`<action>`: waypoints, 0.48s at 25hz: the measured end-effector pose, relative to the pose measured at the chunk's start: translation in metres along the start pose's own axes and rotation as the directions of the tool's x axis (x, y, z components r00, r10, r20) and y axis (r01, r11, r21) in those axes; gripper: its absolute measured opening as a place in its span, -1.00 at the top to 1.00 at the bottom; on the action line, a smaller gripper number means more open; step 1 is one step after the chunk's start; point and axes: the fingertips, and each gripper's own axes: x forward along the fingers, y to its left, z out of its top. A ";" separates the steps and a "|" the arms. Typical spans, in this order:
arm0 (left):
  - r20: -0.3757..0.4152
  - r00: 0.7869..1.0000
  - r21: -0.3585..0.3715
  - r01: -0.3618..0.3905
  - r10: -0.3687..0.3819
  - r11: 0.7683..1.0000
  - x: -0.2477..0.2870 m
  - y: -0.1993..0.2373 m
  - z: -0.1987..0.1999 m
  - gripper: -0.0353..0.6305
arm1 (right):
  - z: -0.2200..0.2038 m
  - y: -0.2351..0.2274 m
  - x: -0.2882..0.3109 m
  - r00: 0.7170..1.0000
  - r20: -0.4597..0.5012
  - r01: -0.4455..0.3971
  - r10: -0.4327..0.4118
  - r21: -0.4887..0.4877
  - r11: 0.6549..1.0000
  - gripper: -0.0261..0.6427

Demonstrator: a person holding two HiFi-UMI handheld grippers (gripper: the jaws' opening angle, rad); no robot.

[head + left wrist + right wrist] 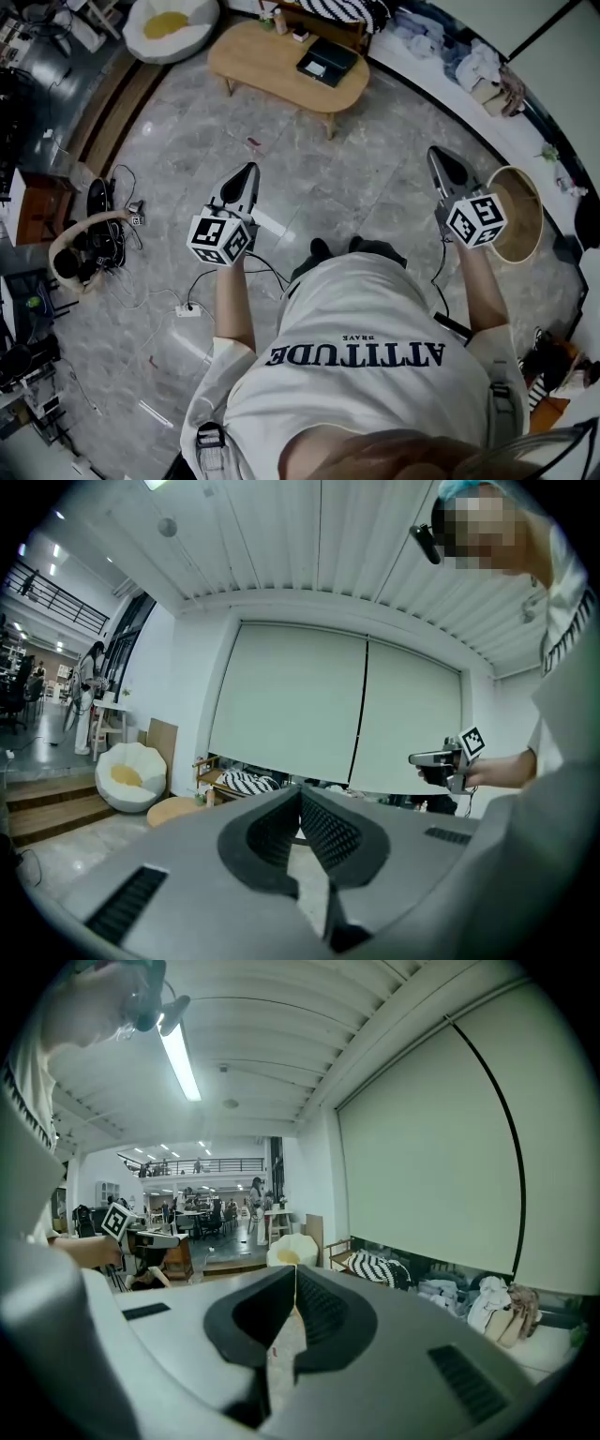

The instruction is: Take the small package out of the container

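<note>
**One word to read, on your shirt**
Your shirt (375, 314) carries "ATTITUDE" in dark capitals, upside down in the head view; the smaller line beside it is too small to read. The marker cube (222, 239) on your left gripper (249, 173) and its twin on your right gripper (437, 157) show black-and-white square codes.

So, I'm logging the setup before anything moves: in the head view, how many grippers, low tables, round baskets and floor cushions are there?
Grippers: 2 (left gripper, right gripper)
Low wooden table: 1
Round basket: 1
White-and-yellow cushion: 1
Total: 5
</note>
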 end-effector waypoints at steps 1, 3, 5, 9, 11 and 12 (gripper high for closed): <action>-0.002 1.000 0.002 0.003 -0.003 1.000 -0.002 0.003 -0.001 0.83 | -0.001 0.004 0.001 1.000 -0.001 0.003 -0.003 0.000 1.000 0.86; -0.006 1.000 0.004 0.010 -0.010 1.000 -0.007 0.009 -0.002 0.83 | -0.002 0.013 0.002 1.000 -0.003 0.007 -0.007 0.000 1.000 0.86; -0.009 1.000 0.005 0.018 -0.018 1.000 -0.011 0.017 -0.003 0.83 | -0.003 0.021 0.005 1.000 -0.004 0.013 -0.013 -0.001 1.000 0.86; -0.015 0.999 0.009 0.034 -0.034 0.999 -0.017 0.030 -0.006 0.83 | -0.003 0.035 0.012 1.000 -0.003 0.025 -0.025 -0.002 1.000 0.86; -0.017 0.999 0.009 0.038 -0.038 0.999 -0.021 0.037 -0.008 0.83 | -0.003 0.042 0.015 1.000 -0.005 0.027 -0.027 -0.004 1.000 0.86; -0.016 0.999 0.008 0.039 -0.039 0.999 -0.023 0.039 -0.008 0.83 | -0.003 0.045 0.016 1.000 -0.006 0.028 -0.028 -0.005 1.000 0.86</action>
